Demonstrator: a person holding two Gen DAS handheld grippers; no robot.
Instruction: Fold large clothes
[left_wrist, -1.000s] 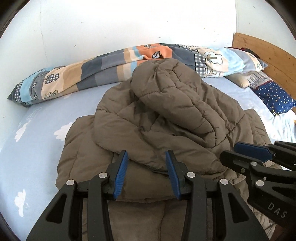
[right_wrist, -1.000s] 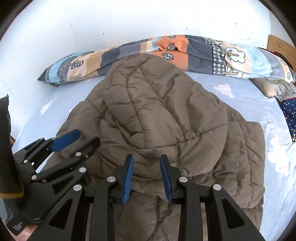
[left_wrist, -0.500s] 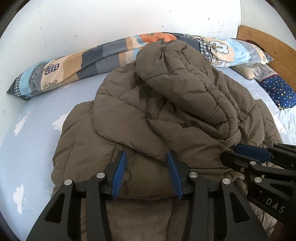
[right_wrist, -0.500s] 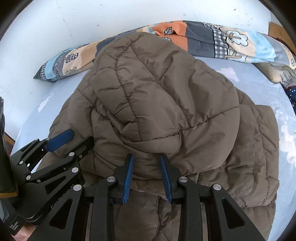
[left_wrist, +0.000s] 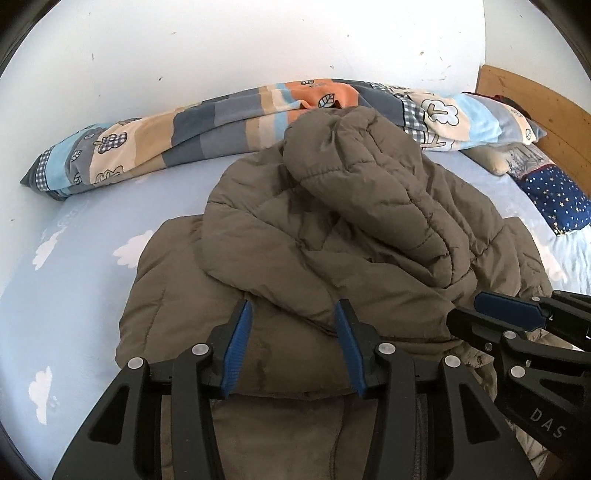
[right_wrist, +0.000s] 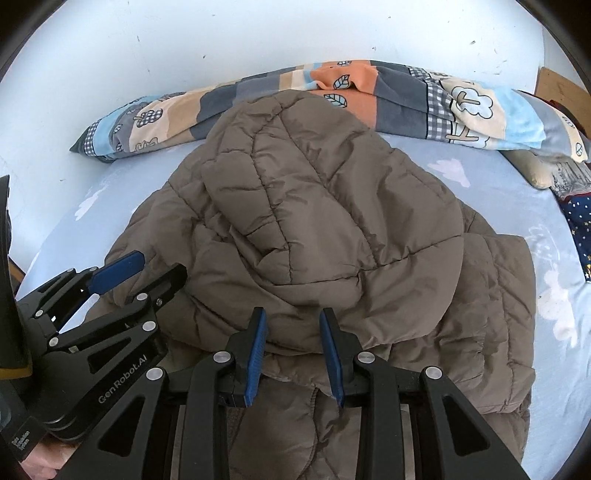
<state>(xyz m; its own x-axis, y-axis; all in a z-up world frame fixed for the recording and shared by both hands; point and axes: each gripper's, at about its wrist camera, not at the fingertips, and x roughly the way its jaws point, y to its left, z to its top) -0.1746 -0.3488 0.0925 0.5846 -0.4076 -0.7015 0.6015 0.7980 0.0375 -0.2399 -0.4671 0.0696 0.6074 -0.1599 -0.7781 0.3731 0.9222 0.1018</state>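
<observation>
Item: one large brown quilted puffer jacket (left_wrist: 332, 236), lying on our bed's pale blue cloud-print sheet (left_wrist: 74, 280), bunched with its upper part folded over the lower body into a raised heap. Holdings: we carry two black grippers with blue finger pads. Our left gripper (left_wrist: 293, 325) stands above the near hem of the folded layer, its jaws spread wide, the cloth edge showing between them but neither pad pressed on it; we hold nothing there. Our right gripper (right_wrist: 291, 332) stands just beside it, over the same near fold, jaws likewise parted with fabric visible in the gap and no grasp. In the left wrist view the right gripper enters from the right edge; in the right wrist view the left enters from the left. Surroundings: a rolled patchwork quilt (left_wrist: 207, 129) along the white wall (left_wrist: 258, 40) behind the jacket, touching its far tip; a navy star-print pillow (left_wrist: 557, 199) and wooden headboard (left_wrist: 535, 99) at the far right.
</observation>
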